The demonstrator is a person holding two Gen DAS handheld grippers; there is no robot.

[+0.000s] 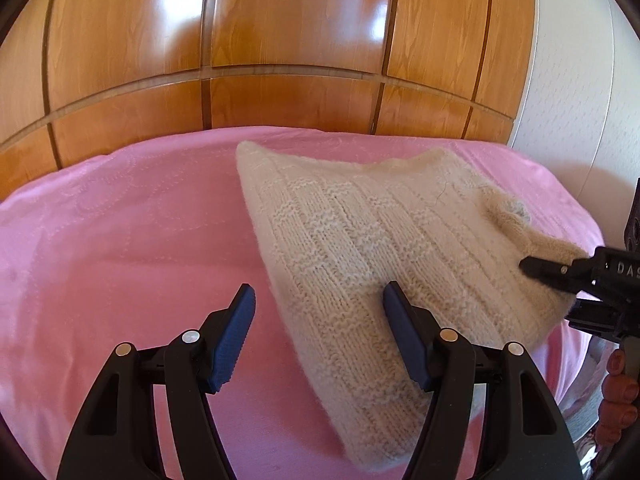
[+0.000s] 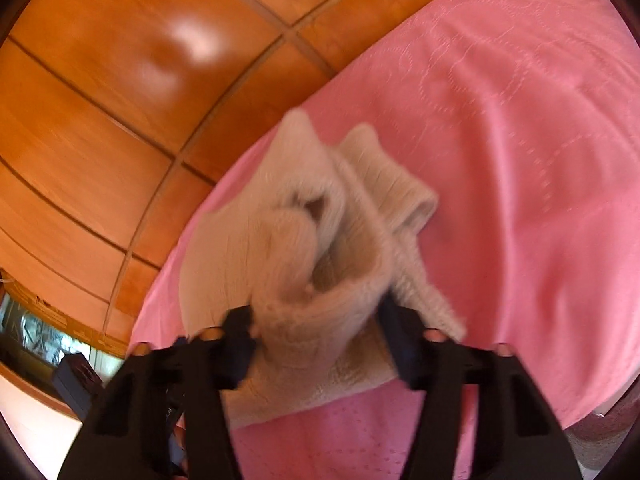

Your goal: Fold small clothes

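A cream knitted garment [image 1: 360,240] lies on the pink bedspread [image 1: 120,240], its right side raised off the cloth. My left gripper [image 1: 320,292] hovers open just above the bed; its right finger [image 1: 404,332] stands over the knit's near part and its left finger over bare pink cloth. My right gripper [image 1: 540,270] comes in from the right and pinches the garment's lifted edge. In the blurred right wrist view, a bunched fold of the garment [image 2: 304,248] fills the gap between the jaws of the right gripper [image 2: 314,312].
Glossy wooden panels [image 1: 280,40] rise directly behind the bed. A white wall [image 1: 580,80] stands at the right. A person's hand [image 1: 620,380] holds the right gripper's handle. A dark box [image 2: 76,376] sits beyond the bed's left edge.
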